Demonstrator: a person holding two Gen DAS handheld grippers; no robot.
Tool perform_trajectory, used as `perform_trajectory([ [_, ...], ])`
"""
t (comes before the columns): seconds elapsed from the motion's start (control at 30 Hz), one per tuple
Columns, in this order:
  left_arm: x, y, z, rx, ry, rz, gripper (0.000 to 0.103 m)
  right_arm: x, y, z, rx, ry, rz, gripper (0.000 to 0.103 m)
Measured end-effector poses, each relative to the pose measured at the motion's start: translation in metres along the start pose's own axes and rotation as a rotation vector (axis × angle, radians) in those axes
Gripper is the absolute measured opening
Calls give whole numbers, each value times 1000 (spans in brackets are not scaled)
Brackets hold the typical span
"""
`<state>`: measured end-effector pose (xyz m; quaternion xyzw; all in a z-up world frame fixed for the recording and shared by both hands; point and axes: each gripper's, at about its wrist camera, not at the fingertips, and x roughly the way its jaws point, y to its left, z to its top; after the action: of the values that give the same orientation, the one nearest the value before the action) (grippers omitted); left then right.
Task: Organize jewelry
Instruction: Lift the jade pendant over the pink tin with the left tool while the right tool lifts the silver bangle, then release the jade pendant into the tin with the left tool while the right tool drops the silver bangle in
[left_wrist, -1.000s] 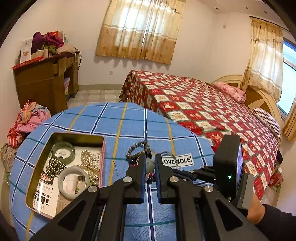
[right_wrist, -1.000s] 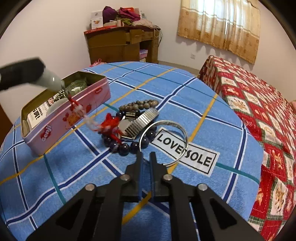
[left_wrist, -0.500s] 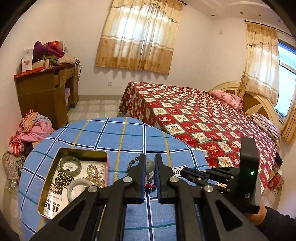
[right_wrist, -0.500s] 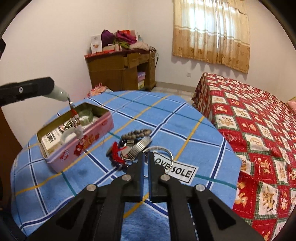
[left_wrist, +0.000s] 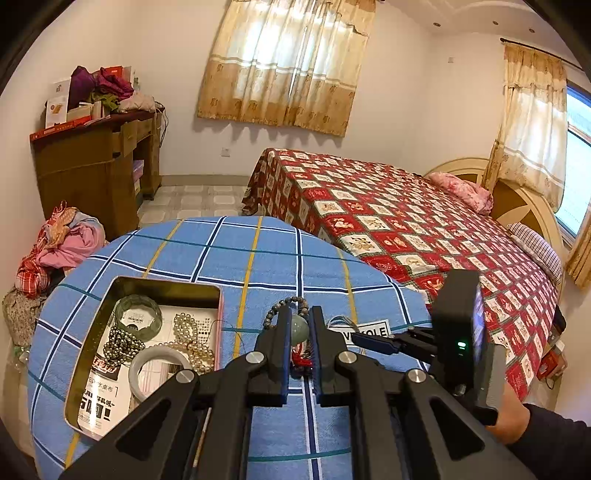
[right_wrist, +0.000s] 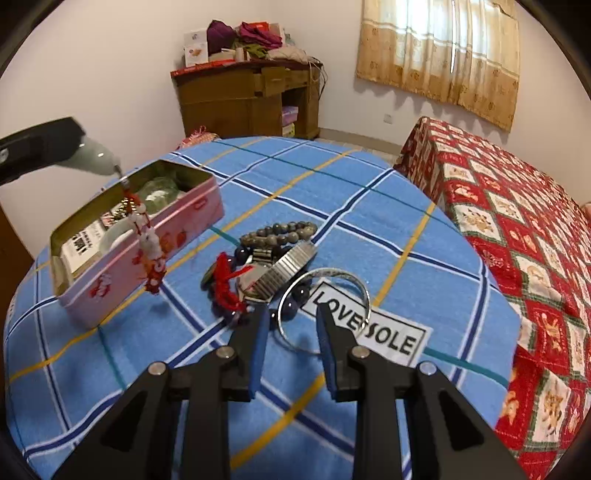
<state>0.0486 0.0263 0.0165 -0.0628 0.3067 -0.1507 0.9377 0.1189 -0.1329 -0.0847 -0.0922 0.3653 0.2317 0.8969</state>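
Only the right-wrist view shows the jade pendant (right_wrist: 94, 160) whole: long axis near vertical, pale stone up top, red-and-white tassel (right_wrist: 149, 254) hanging down w/ its tip clear of the cloth, in front of the pink tin (right_wrist: 147, 258). Left gripper (left_wrist: 298, 326) is clamped on that stone. Left-wrist view looks into the tin: bangles, pearls. Blue plaid tablecloth (right_wrist: 369, 206) on a round table, wooden desk behind, bed w/ red quilt (right_wrist: 517, 206) at right. Right gripper (right_wrist: 291, 317) is spread wide, holding nothing, over a silver bangle (right_wrist: 325, 275) beside the bead pile.
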Motion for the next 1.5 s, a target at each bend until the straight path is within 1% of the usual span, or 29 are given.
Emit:
perform_trajectory([
  [0.03,1,0,0,1,3,0,8,5,1,1,-2,17,2,28],
  [0.1,2,1,-1,3,8,0,8,10,2,0,-4,36,16,12],
  [0.2,2,3,-2,-1,10,2,8,2,5,-2,-21,11,7,4],
  [0.4,-5,3,1,-1,-8,1,8,-25,9,-3,-23,-45,14,2],
  [0.47,-6,2,3,3,-11,-1,8,-25,9,0,-25,-38,23,2],
  [0.5,-6,2,4,3,-11,-2,8,-22,9,1,-27,-21,30,2],
  [0.53,-5,2,4,4,-11,-3,8,-18,10,2,-33,-11,20,2],
  [0.57,-4,2,3,5,-8,-5,8,-13,11,4,-41,2,-1,4],
  [0.63,-1,3,2,4,-2,-5,8,-4,9,8,-27,28,-10,33],
  [0.67,1,4,2,2,1,-5,8,-2,7,9,-19,26,-15,52],
  [0.73,2,6,1,-4,5,-6,8,2,8,13,-30,28,-41,46],
  [0.77,3,7,1,-7,7,-6,8,5,8,15,-30,32,-40,40],
  [0.83,4,9,1,-13,9,-7,8,11,9,18,-30,52,-40,35],
  [0.93,3,12,1,-19,6,-6,8,26,10,17,-36,107,-61,17],
  [0.97,3,12,1,-19,4,-5,8,26,10,16,-33,106,-60,17],
  [1.0,2,11,1,-19,2,-5,8,25,10,14,-35,102,-58,13],
  [1.03,2,12,1,-18,1,-5,8,22,11,13,-39,95,-55,12],
  [1.07,1,12,1,-19,-1,-6,8,18,11,11,-39,84,-51,9],
  [1.2,-3,13,3,-22,-12,-7,8,-5,14,6,-46,15,-40,7],
  [1.37,-6,12,7,-15,-24,-6,8,-28,16,8,-45,-34,-33,7],
  [1.5,-10,13,10,-10,-35,-4,8,-41,21,17,-53,-70,-13,7],
])
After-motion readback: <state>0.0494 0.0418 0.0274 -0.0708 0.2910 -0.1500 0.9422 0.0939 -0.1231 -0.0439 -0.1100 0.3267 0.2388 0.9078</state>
